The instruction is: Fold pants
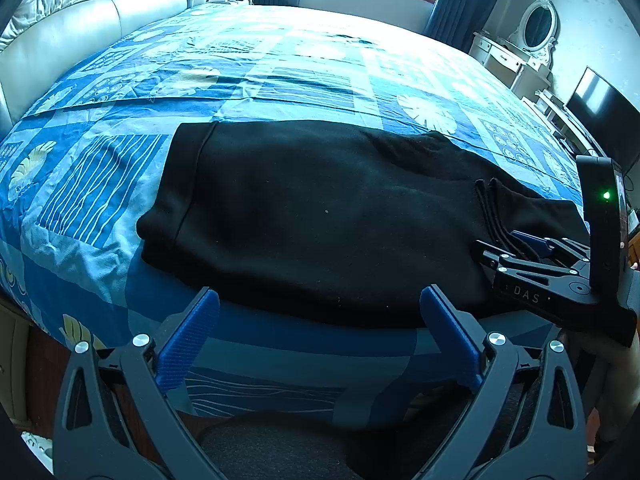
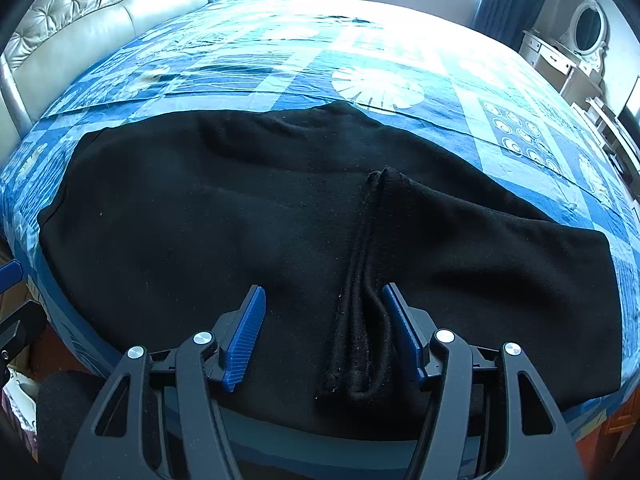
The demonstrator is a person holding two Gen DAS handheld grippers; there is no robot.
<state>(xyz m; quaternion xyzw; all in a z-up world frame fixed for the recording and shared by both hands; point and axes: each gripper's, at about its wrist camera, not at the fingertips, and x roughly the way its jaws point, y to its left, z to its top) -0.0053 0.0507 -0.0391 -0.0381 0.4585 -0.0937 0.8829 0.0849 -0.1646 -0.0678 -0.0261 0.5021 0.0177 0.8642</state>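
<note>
Black pants lie flat on the bed near its front edge, folded over on themselves, waistband at the left. They also fill the right wrist view. Their cuff ends lie on top, right of middle. My left gripper is open and empty just in front of the pants' near edge. My right gripper is open, its jaws standing on either side of the cuff ends without closing on them. The right gripper also shows in the left wrist view at the right.
The bed has a blue patterned cover and a padded headboard at the left. A white dresser with an oval mirror and a dark screen stand at the right. Windows with blue curtains are behind.
</note>
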